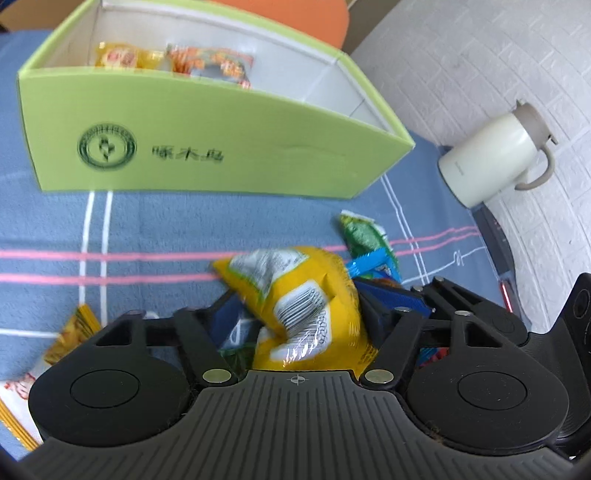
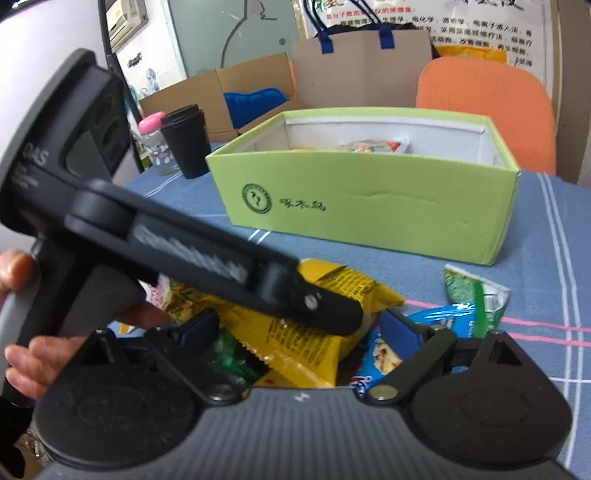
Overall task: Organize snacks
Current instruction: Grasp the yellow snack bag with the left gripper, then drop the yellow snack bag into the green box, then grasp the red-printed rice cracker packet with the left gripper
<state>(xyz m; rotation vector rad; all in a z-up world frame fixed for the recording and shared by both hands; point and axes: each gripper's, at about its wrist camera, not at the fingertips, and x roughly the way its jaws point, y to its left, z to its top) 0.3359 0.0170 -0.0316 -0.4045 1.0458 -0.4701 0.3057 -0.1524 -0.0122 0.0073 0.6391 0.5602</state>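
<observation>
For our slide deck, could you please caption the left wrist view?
Left claw closed around a yellow snack packet before the green box.

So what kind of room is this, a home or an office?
Probably an office or workroom used casually, though that's a guess. Behind the cloth-covered table stand an orange office chair, open cardboard cartons and a wall poster of printed text. A white thermos jug sits by the wall.

A strip of bare table (image 1: 184, 221) is lying open between the snack pile (image 1: 303, 295) and the green box (image 1: 207, 147) — the box's near wall is standing in the way. The box top is sitting open, while the left gripper (image 2: 325, 314) is crossing over the pile — blocking the right gripper's (image 2: 299, 332) path.
</observation>
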